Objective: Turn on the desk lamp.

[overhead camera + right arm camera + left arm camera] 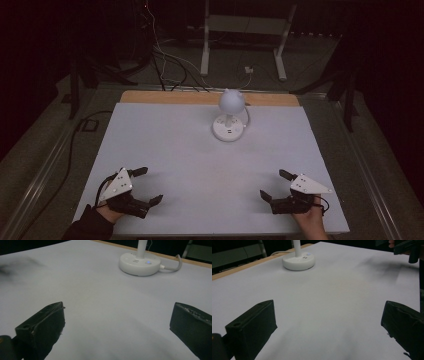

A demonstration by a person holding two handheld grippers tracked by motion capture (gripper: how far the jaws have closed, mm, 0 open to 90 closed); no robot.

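Nothing looks begun: the left gripper [148, 186] and right gripper [274, 185] rest wide open and empty at the near edge, the white desk lamp [229, 116] standing untouched at the far side

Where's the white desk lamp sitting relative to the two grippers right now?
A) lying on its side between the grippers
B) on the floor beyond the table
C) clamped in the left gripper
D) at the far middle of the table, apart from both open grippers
D: the desk lamp stands upright on its round base at the far middle of the table, while the left gripper and right gripper sit open and empty at the near edge.
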